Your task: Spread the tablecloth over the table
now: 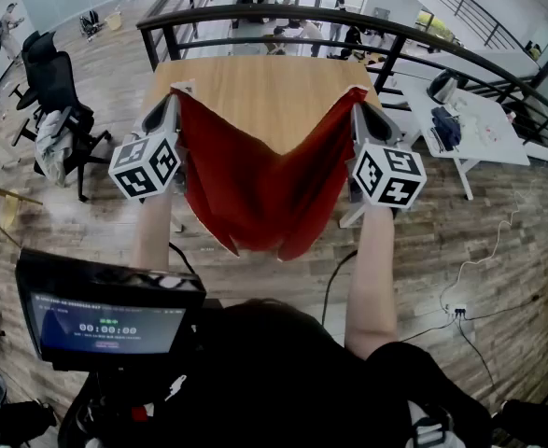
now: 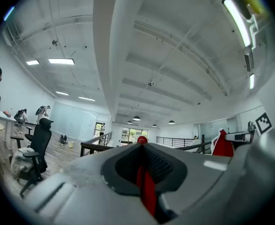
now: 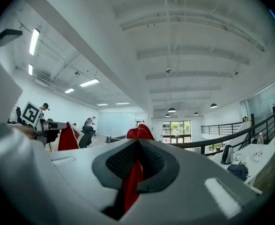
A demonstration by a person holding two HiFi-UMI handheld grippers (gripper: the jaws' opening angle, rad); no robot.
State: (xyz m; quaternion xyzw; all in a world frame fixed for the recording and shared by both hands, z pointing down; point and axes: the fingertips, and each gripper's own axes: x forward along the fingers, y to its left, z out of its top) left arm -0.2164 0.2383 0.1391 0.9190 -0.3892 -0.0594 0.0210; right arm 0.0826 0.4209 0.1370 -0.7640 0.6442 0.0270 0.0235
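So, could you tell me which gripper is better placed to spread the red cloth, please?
Neither, probably: the left gripper and right gripper each pinch one top corner of the red fabric tablecloth, level, before the light wooden table; move both together.

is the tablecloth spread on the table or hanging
Hanging, not spread: the tablecloth sags between the left tool and right tool, each shut on a corner; the table is bare.
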